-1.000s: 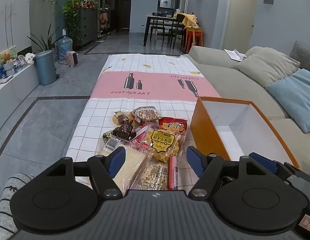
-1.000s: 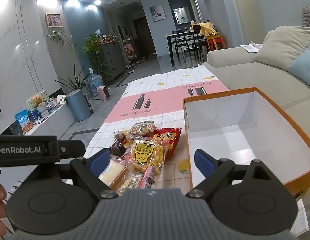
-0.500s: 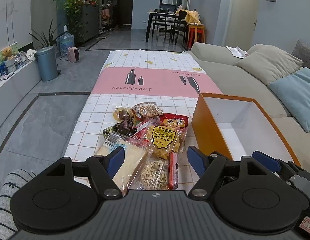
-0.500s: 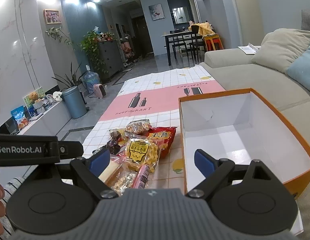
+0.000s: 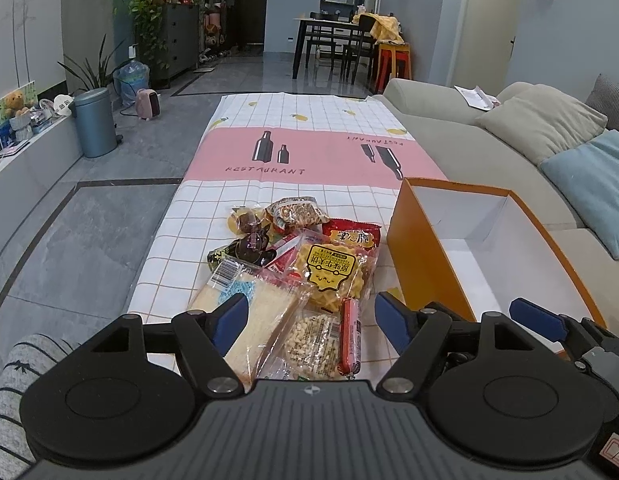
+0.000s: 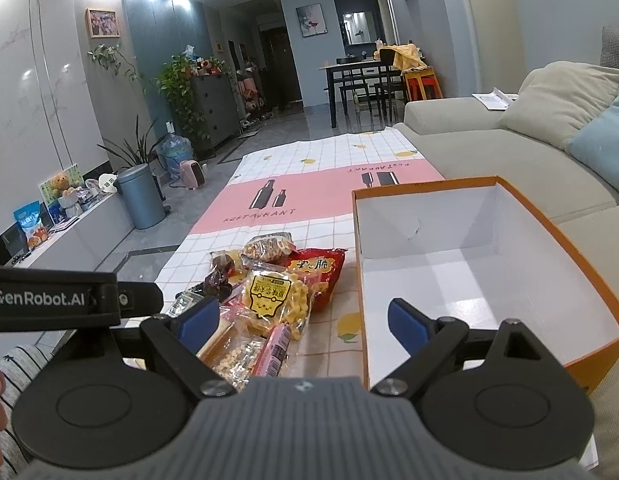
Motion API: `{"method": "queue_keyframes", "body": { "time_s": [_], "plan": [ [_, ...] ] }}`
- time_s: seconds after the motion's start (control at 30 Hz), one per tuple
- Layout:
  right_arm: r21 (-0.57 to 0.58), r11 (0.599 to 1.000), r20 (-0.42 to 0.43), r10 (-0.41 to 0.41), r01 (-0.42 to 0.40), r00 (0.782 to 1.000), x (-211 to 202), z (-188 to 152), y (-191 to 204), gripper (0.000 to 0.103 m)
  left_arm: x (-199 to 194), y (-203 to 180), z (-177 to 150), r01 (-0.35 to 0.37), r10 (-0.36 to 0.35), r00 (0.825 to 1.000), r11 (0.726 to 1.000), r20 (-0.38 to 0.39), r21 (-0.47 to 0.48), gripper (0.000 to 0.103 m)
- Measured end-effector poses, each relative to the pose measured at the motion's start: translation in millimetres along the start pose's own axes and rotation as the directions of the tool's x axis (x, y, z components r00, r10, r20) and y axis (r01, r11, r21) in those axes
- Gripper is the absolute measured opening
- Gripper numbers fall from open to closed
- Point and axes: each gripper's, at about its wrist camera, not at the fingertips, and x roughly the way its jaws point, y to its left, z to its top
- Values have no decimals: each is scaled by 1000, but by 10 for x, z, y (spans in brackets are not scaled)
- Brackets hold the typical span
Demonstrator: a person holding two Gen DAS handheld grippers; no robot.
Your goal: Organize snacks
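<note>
A pile of snack packets lies on the tablecloth: a yellow waffle bag (image 5: 329,276) (image 6: 275,292), a red chip bag (image 5: 351,236) (image 6: 317,270), a pale wafer pack (image 5: 253,312), a red sausage stick (image 5: 349,332) (image 6: 275,350), a nut bar pack (image 5: 309,344) and dark wrapped sweets (image 5: 253,244). An empty orange box (image 5: 425,264) (image 6: 489,264) with a white inside stands right of the pile. My left gripper (image 5: 311,316) is open above the near packets. My right gripper (image 6: 303,320) is open over the box's near left corner.
The long table has a checked and pink cloth (image 5: 317,152). A grey sofa (image 5: 469,148) with cushions runs along the right. A bin (image 5: 95,122) and a low shelf stand on the left floor. The left gripper's body (image 6: 49,300) shows at the right wrist view's left.
Both grippers have moved slightly forward and down toward the snack pile and the box. Both stay open. Nothing on the table has moved.
</note>
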Motion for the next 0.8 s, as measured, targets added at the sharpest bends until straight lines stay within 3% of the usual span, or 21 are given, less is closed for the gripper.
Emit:
{"method": "queue_keyframes", "body": {
  "time_s": [0.8],
  "plan": [
    [-7,1000,-17,-15,15,1000,66,-30,20,89,59,9,-15,3,-4,999,1000,-38,-10,85]
  ]
}}
